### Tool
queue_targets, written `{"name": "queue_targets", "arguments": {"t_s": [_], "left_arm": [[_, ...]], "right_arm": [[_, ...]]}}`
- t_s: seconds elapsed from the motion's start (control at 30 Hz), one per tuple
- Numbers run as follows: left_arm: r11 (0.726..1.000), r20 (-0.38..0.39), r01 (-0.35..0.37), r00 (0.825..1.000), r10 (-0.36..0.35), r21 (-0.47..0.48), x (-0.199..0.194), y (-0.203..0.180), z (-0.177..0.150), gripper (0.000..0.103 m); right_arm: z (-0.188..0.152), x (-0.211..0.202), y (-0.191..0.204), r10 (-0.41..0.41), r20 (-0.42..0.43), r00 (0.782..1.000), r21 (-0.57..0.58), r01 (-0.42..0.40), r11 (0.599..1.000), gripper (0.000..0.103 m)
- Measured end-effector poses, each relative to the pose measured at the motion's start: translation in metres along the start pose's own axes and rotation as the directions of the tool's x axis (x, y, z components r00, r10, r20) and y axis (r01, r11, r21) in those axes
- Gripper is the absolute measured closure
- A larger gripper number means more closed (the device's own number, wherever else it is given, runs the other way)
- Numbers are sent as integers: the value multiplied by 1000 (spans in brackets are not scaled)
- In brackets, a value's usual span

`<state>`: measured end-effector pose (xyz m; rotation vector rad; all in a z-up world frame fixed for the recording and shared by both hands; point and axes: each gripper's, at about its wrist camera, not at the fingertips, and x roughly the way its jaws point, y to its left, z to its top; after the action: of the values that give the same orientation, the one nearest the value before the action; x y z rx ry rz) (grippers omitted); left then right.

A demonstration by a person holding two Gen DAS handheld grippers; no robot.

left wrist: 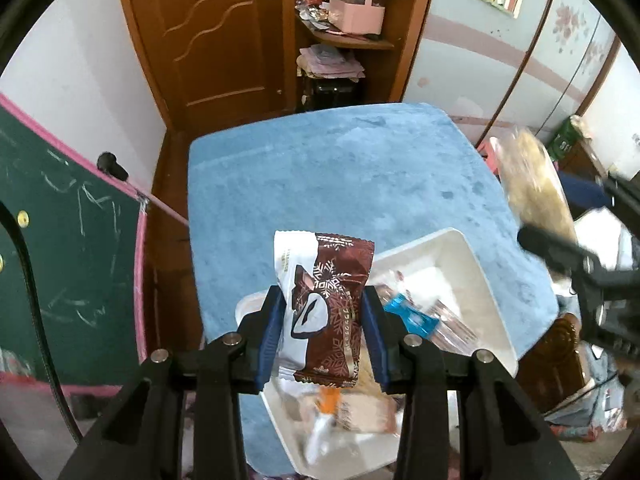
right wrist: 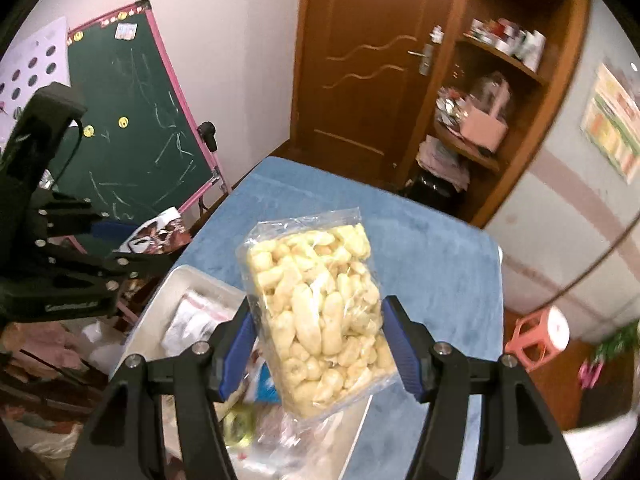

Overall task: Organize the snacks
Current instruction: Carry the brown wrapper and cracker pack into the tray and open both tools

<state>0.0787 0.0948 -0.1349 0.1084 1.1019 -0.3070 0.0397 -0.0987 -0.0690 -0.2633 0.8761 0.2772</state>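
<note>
The left gripper (left wrist: 324,320) held a brown-and-white packet (left wrist: 322,308) upright, its jaws pinching the wrapper from both sides, above the near end of a white tray (left wrist: 476,276). The tray sat on the blue-covered surface (left wrist: 340,168) and contained several more wrapped snacks, blurred; one blue wrapper (left wrist: 412,312) lay just right of the packet. The right gripper (right wrist: 320,344) held a clear bag of pale puffed snacks (right wrist: 316,312), jaws pinching its two long edges, raised over the tray (right wrist: 180,280) edge and the surface. In the right wrist view the left gripper (right wrist: 132,248) appeared at far left with its packet (right wrist: 158,236). A green chalkboard (right wrist: 136,120) stood beyond the surface's left side.
</note>
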Motion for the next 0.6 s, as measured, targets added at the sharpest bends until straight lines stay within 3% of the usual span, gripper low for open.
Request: {"name": "queue_targets", "arguments": {"t_s": [0.27, 0.6], "left_arm": [[1000, -19, 22, 1000, -22, -13, 4, -27, -43, 66], [998, -2, -50, 999, 50, -23, -3, -47, -52, 65]], "right_arm": [[-52, -7, 17, 25, -77, 997, 133, -15, 991, 40], [-49, 1, 17, 52, -104, 993, 159, -35, 987, 40]]}}
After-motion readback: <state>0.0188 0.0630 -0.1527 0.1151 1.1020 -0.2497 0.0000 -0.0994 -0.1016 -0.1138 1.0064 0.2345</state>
